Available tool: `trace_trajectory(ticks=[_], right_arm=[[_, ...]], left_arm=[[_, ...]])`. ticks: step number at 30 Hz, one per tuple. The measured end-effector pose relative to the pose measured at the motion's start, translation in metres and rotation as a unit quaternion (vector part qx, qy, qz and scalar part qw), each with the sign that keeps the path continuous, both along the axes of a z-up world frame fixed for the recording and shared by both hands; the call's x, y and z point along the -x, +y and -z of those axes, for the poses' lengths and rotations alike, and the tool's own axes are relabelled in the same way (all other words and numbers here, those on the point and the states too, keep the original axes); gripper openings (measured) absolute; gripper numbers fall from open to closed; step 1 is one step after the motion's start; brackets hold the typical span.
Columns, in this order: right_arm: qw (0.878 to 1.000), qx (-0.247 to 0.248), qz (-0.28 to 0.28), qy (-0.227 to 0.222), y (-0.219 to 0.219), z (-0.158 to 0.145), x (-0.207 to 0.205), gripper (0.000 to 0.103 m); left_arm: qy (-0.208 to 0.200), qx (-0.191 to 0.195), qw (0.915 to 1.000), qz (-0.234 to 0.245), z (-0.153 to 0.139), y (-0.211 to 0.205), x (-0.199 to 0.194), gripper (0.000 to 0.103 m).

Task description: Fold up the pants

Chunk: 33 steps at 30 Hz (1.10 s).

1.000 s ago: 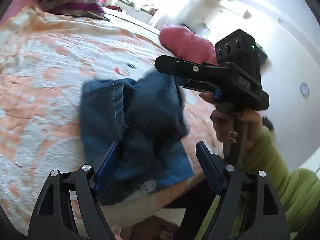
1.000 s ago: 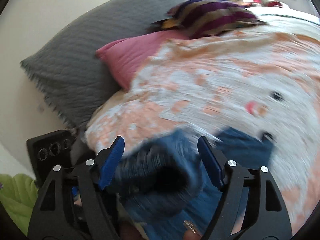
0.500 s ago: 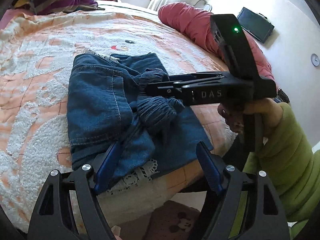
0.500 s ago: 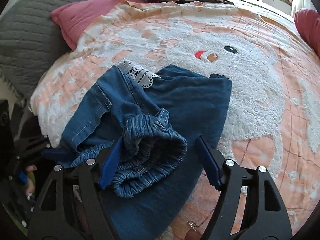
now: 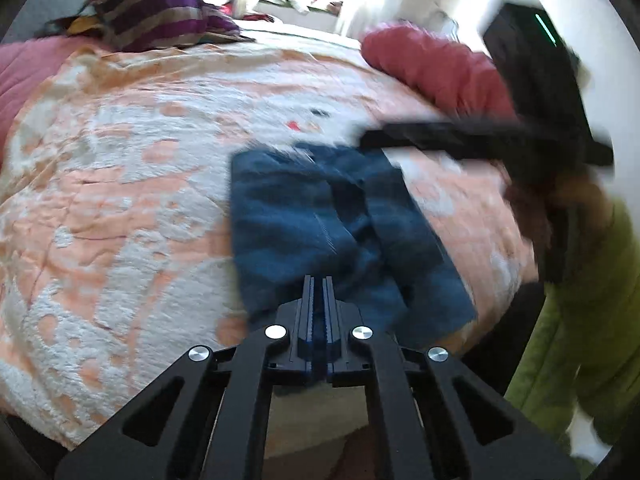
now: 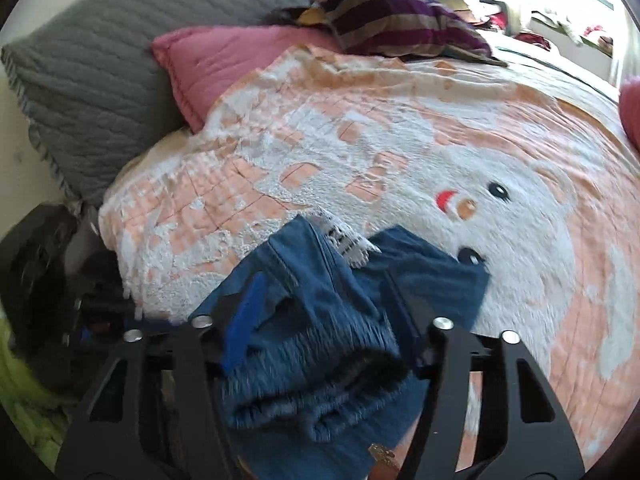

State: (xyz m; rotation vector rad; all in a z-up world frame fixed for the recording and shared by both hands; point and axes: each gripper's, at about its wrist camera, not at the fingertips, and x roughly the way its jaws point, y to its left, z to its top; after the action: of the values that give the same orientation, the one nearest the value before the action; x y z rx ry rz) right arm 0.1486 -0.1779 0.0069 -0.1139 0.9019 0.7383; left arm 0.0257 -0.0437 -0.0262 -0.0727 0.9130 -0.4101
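The blue denim pants [image 5: 336,224] lie bunched on the peach and white fleece blanket [image 5: 120,208] of the bed, near its front edge. Half a second ago the left gripper [image 5: 318,312] had its fingers wide over the cloth; now they are pressed together, and I cannot tell if cloth is between them. The right gripper [image 6: 320,304] has its fingers apart, as before, around the elastic waistband [image 6: 320,364], but they look closer now. Both views are now blurred. The pink cushion [image 6: 224,64] and grey quilted pillow [image 6: 88,64] stay behind.
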Motion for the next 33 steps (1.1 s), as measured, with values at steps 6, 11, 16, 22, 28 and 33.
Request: trace_trajectory(ticks=[6, 11, 16, 22, 28, 33], right_arm=[[0.995, 0.076, -0.046, 0.040, 0.043, 0.029, -0.031, 0.044], [0.990, 0.098, -0.075, 0.069, 0.055, 0.050, -0.023, 0.015], [0.990, 0.137, -0.038, -0.014, 0.061, 0.033, -0.015, 0.001], [0.980, 0.199, -0.016, -0.021, 0.071, 0.067, -0.028, 0.000], [0.987, 0.160, 0.007, -0.011, 0.056, 0.059, -0.031, 0.003], [0.994, 0.101, 0.026, -0.012, 0.047, 0.041, -0.026, 0.037]], left_arm=[[0.011, -0.039, 0.9987, 0.031, 0.020, -0.016, 0.011, 0.002], [0.016, -0.023, 0.9991, 0.033, 0.022, -0.011, 0.010, 0.002], [0.013, -0.020, 0.9991, 0.033, 0.019, -0.010, 0.014, 0.002], [0.015, -0.015, 0.9993, 0.031, 0.019, -0.009, 0.015, 0.002], [0.020, -0.009, 0.9993, 0.031, 0.020, -0.006, 0.013, 0.002], [0.021, -0.010, 0.9993, 0.030, 0.022, -0.005, 0.012, 0.002]])
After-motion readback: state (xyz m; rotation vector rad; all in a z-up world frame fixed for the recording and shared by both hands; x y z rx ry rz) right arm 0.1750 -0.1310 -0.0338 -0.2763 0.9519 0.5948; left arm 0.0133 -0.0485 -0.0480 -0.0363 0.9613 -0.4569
